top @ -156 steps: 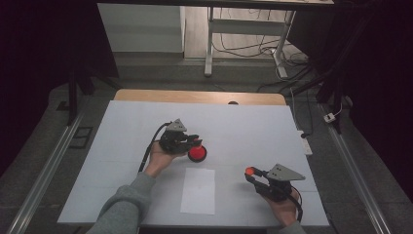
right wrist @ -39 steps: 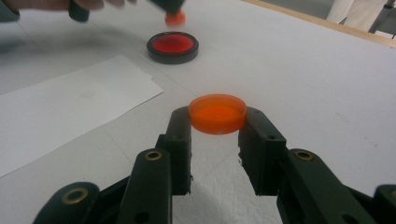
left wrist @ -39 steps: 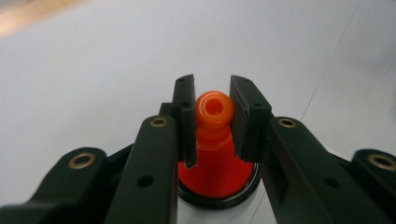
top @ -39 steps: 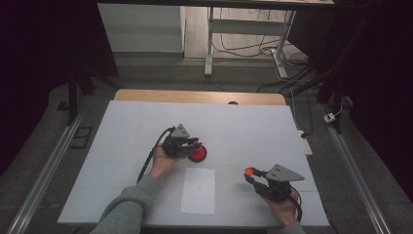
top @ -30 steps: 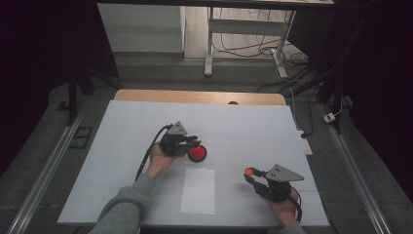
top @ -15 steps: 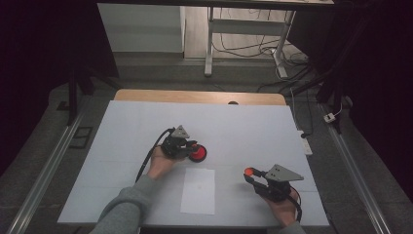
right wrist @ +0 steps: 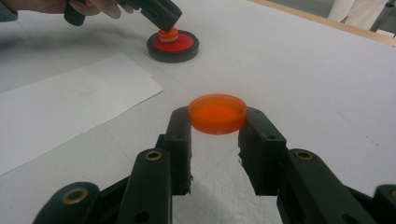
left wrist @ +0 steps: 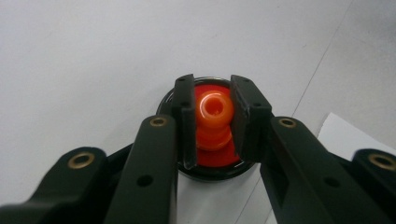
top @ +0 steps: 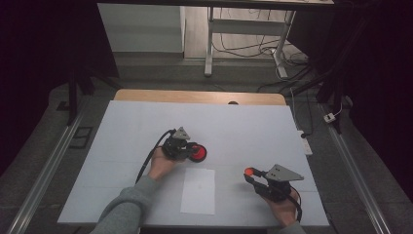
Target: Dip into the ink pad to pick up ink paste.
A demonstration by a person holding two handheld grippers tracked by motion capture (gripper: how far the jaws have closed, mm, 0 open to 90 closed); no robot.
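Barely shifted since earlier: left gripper [left wrist: 212, 123] clamps the stamp [left wrist: 214, 114] on its ink pad [top: 198, 152].
Right gripper [right wrist: 215, 140] pinches the orange lid [right wrist: 217, 113] near the table's [top: 243, 126] right front edge; stamp small, light, slippery; grip its waist.

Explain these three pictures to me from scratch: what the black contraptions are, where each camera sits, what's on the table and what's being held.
No robot here: a person holds a pair of black hand-held tongs in each hand. The high view looks down from above the person's side of the large white table. The other two pictures come from small cameras riding on each pair of tongs, looking along its two black jaws.

The left tongs are shut on a small orange plastic stamp with a rounded knob, which stands on a round black ink pad with a red centre. The right tongs are shut on a flat round translucent orange lid, held above the table. A blank white sheet of paper lies flat between the two hands.
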